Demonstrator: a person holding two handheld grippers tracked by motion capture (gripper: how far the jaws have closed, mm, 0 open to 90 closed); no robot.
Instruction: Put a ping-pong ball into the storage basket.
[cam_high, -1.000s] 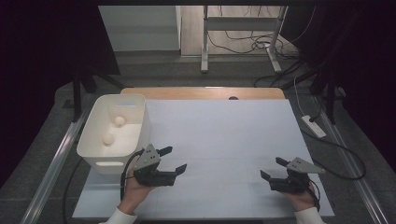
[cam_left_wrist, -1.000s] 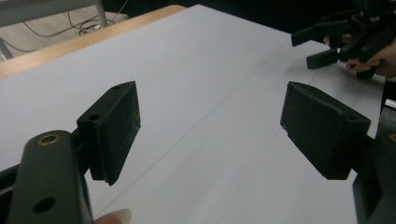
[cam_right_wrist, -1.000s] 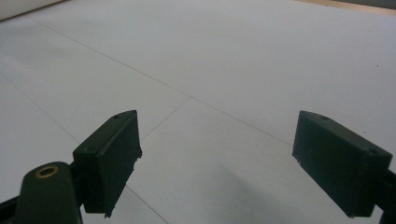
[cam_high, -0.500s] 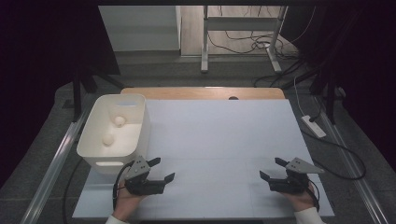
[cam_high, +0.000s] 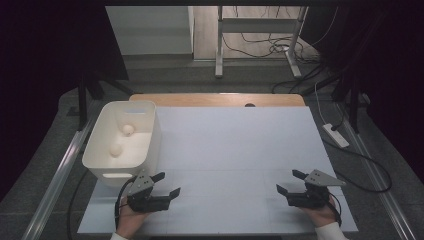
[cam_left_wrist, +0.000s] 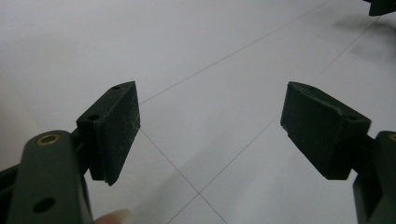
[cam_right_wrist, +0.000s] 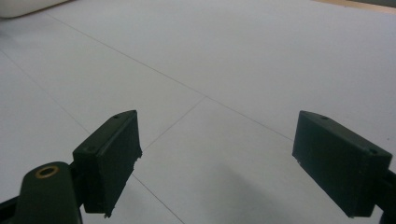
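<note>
My left gripper (cam_high: 166, 185) jaws wide apart, empty, over white table (cam_high: 235, 150); right gripper (cam_high: 289, 182) same, at 5 o'clock.

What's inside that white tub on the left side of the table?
The white tub holds two small pale balls, one farther back and one nearer, lying apart. Its near wall hides the floor just behind it, so anything there cannot be seen.

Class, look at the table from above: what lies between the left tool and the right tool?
Nothing but bare white table surface between the left tool and the right tool, as the high view shows. The white bin sits beyond the left one.
</note>
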